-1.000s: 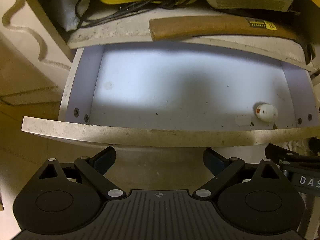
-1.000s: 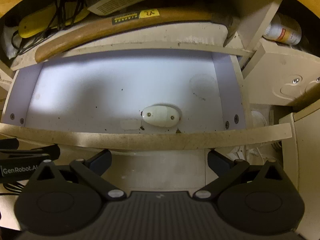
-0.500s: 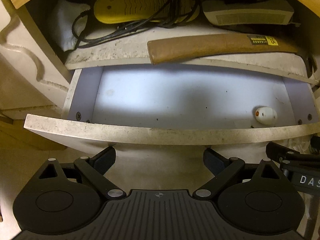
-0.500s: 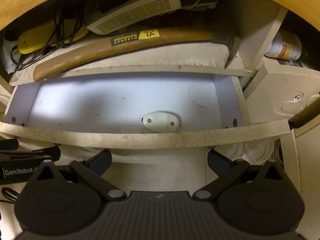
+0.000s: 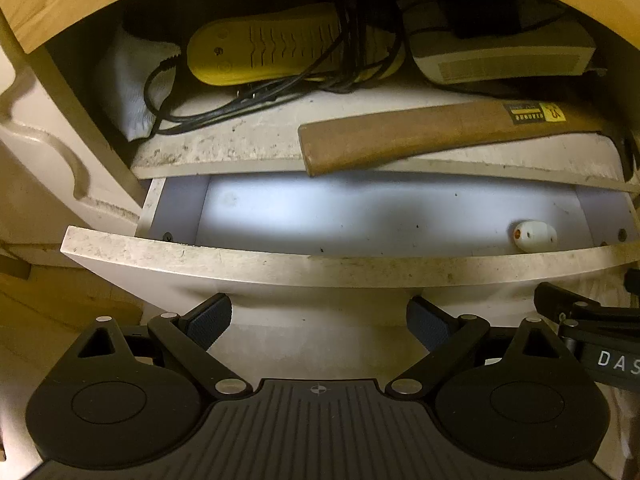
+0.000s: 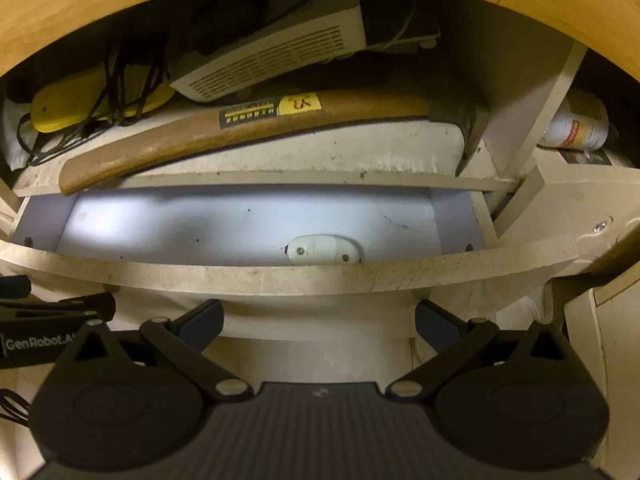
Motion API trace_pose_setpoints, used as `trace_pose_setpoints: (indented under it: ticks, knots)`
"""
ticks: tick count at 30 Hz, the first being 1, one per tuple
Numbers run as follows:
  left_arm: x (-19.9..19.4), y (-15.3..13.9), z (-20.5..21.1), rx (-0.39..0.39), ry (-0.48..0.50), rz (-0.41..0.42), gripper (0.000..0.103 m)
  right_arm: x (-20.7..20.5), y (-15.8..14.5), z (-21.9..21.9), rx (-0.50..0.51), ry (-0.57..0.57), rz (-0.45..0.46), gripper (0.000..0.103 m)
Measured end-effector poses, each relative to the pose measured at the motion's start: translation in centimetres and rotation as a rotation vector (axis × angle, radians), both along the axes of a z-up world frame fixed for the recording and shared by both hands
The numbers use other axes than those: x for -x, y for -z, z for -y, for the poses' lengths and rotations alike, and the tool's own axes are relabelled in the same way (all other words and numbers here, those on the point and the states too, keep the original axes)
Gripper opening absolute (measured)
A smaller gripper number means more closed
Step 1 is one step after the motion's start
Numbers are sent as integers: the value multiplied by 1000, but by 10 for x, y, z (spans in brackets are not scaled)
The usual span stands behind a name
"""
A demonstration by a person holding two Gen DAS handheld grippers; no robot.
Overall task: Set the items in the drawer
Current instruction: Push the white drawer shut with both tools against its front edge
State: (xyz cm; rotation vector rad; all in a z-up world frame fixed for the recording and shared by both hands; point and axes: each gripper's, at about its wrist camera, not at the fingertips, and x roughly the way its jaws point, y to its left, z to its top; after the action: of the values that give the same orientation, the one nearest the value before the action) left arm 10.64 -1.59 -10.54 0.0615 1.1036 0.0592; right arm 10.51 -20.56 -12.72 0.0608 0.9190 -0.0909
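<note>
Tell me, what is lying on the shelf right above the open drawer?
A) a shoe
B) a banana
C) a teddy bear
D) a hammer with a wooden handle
D: a hammer with a wooden handle lies across the shelf, just above the open drawer.

drawer [image 5: 344, 268]: white, pulled open | inside: small white oval fitting [image 5: 534, 236] near front, right

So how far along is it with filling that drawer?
Barely started, it seems. Done: the drawer stands open, holding only a small white oval fitting. In hand: nothing; the left gripper and the right gripper are both open and empty before the drawer front. Left: the hammer, yellow device and grey box lie on the shelf above.
</note>
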Motion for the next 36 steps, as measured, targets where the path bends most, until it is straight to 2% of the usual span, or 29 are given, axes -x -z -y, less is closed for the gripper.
trace_pose_setpoints:
  ticks: [24, 36]
  knots:
    - [11, 8, 2, -25, 12, 114, 97, 10, 5, -2, 4, -1, 109, 103]
    - [12, 14, 2, -33, 8, 135, 101, 8, 5, -3, 0, 2, 123, 103]
